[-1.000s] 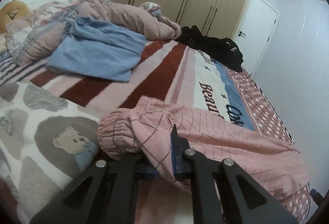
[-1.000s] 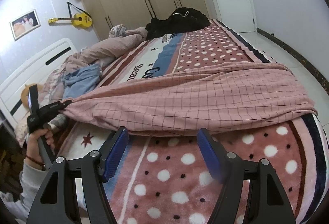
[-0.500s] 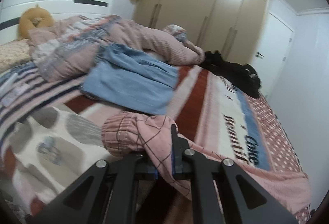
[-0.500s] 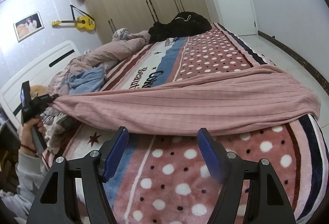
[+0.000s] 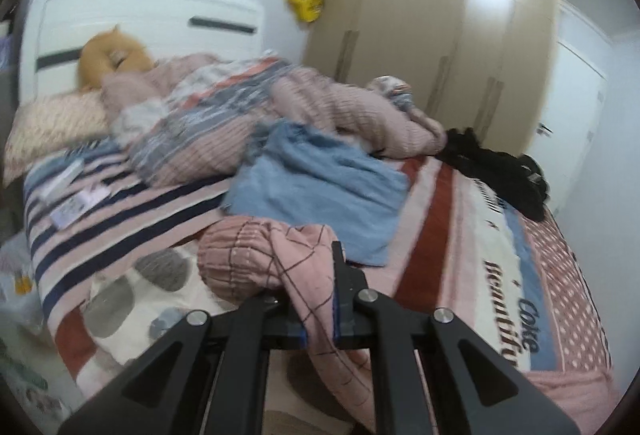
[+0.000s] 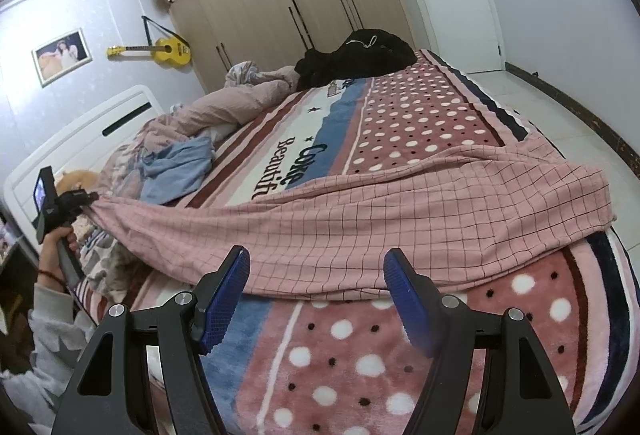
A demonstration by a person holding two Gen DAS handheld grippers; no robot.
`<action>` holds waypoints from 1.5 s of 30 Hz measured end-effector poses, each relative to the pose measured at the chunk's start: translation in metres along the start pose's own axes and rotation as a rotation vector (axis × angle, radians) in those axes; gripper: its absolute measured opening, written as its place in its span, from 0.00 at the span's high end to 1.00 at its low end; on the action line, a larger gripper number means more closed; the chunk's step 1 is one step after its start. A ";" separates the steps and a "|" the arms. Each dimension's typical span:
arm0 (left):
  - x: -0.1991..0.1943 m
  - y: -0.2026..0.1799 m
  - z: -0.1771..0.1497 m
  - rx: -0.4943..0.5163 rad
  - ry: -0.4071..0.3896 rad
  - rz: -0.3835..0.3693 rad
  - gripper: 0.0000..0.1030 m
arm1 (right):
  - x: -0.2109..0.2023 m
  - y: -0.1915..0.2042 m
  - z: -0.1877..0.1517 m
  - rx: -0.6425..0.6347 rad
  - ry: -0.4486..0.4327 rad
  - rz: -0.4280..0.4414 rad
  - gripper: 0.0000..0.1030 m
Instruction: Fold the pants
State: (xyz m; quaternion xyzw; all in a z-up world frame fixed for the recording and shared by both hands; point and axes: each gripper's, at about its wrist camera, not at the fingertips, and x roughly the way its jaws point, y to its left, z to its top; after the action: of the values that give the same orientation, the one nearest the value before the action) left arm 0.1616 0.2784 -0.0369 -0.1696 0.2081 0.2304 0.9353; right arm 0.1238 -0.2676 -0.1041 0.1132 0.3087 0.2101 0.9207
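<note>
Soft checked cloth pants (image 6: 400,211), fleecy blanket (image 6: 420,115), glossy wooden wardrobe (image 5: 440,47).

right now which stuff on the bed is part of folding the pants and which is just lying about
Part of the job:
- pink checked pants
- left hand-held gripper, shut on the pants' end
- right hand-held gripper, open, not touching the pants
- bed blanket they lie on

Just lying about:
- blue garment
- black clothes
- pink quilt
- yellow guitar
</note>
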 end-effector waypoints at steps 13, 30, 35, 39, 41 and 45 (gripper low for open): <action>-0.047 -0.209 -0.056 0.328 0.088 -0.508 0.95 | -0.023 -0.030 -0.007 0.056 -0.035 -0.022 0.36; -0.048 -0.275 -0.165 0.577 0.339 -0.732 0.36 | -0.023 -0.063 -0.021 0.112 0.004 -0.038 0.36; -0.051 -0.221 -0.145 0.556 0.281 -0.630 0.27 | -0.006 -0.049 -0.010 0.105 0.023 0.035 0.30; -0.030 -0.177 -0.144 0.526 0.316 -0.524 0.27 | 0.025 -0.027 0.003 0.073 0.043 0.106 0.23; -0.022 -0.163 -0.148 0.504 0.344 -0.511 0.27 | 0.052 -0.018 0.010 0.072 0.073 0.127 0.23; -0.014 -0.149 -0.162 0.541 0.368 -0.491 0.27 | 0.106 -0.011 0.017 0.056 0.153 0.080 0.23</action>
State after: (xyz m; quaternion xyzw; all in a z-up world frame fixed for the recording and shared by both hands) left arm 0.1748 0.0817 -0.1363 -0.0006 0.3784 -0.0969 0.9206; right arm 0.2139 -0.2307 -0.1496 0.1348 0.3793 0.2458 0.8818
